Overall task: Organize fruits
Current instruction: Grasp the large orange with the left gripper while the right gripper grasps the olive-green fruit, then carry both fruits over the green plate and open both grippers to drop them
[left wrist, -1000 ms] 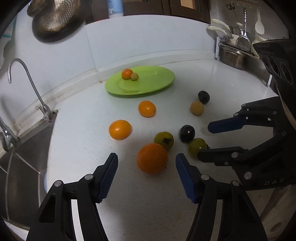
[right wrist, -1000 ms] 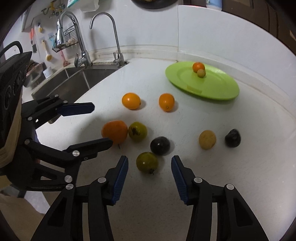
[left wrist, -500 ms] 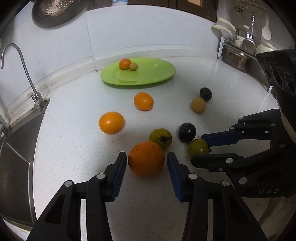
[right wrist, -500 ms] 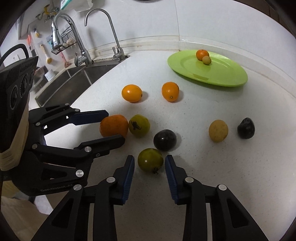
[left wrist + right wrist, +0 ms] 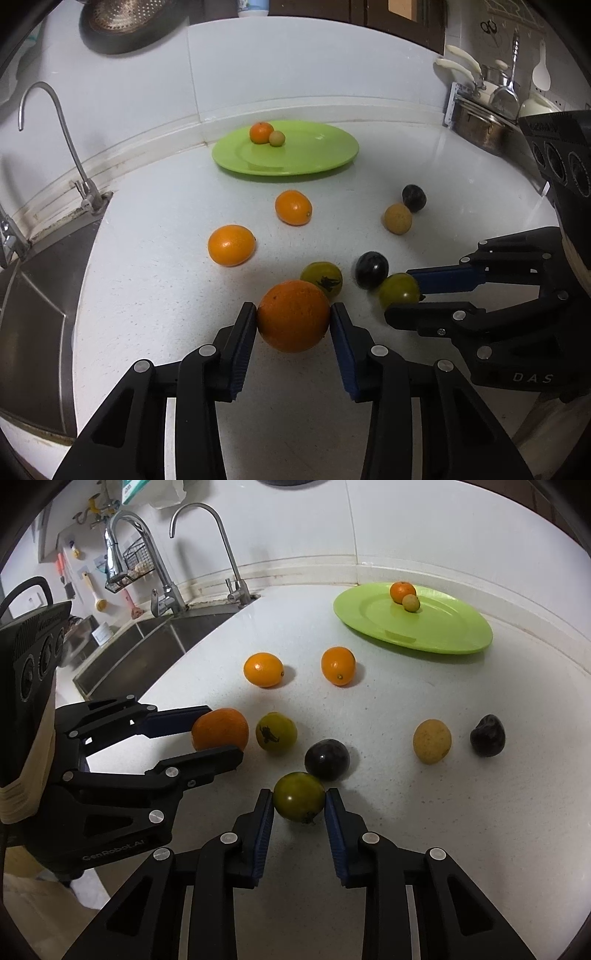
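While closing on the big orange [image 5: 293, 315], left hand-held gripper [image 5: 293, 319] with both blue pads against its sides, fruit down on the white desk [image 5: 166, 295] at near centre. Right hand-held gripper [image 5: 299, 805] clamped tight on a green tomato [image 5: 298, 795], just near of a dark plum [image 5: 327, 759] and right of the orange. Far off at the wall, green plate [image 5: 443, 635] carrying a small tangerine [image 5: 402, 592] and a tiny yellow fruit [image 5: 411, 602], touching; between plate and grippers, two kumquats [image 5: 263, 669], another green tomato [image 5: 276, 732], a tan fruit [image 5: 432, 741].
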The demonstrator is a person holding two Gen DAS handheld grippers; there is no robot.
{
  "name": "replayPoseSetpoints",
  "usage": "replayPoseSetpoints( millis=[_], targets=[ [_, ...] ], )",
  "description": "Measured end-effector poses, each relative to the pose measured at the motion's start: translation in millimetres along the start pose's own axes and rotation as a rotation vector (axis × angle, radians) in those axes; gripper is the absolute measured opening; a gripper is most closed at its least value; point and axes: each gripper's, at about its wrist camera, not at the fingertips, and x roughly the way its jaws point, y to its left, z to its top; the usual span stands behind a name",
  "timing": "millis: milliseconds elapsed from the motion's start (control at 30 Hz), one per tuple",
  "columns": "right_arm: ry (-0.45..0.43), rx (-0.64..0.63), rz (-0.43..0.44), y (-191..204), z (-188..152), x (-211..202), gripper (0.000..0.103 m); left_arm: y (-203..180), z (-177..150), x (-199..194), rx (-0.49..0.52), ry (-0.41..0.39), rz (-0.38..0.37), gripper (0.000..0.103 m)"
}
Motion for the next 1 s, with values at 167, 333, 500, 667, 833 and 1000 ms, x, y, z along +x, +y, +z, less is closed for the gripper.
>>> replayPoseSetpoints(
  millis=[167, 333, 500, 667, 833, 1000],
  targets=[
    [-0.034, -0.004, -0.006, 0.2, 4.3, -12.0, 0.030, -1.3, 8.8, -14.5, -0.016, -0.038, 0.018, 0.040],
    [-0.080, -0.002, -0.005, -0.9, 11.9, -26.1, 0.030, -2.9, 21.6, -30.3, -0.023, -0.090, 0.029, 0.040],
    [-0.143, -0.002, -0.017, -2.0, 20.5, -44.5, 0.030, -4.9, 37.0, -41.6, -0.027, -0.141, 0.035, 0.040],
    [-0.205, 0.023, -0.030, -9.1, 29.6, -60.0, 0.030, -6.2, 52.0, -46.5, -0.042, -0.177, 0.033, 0.040],
    [-0.255, 0.054, -0.050, -18.9, 38.6, -68.5, 0.030, -8.8, 66.6, -46.6, -0.034, -0.207, 0.040, 0.040],
    [-0.306, 0.064, -0.071, -28.6, 52.5, -77.8, 0.030, -11.8, 84.4, -46.6, -0.016, -0.237, 0.054, 0.040]
  ],
)
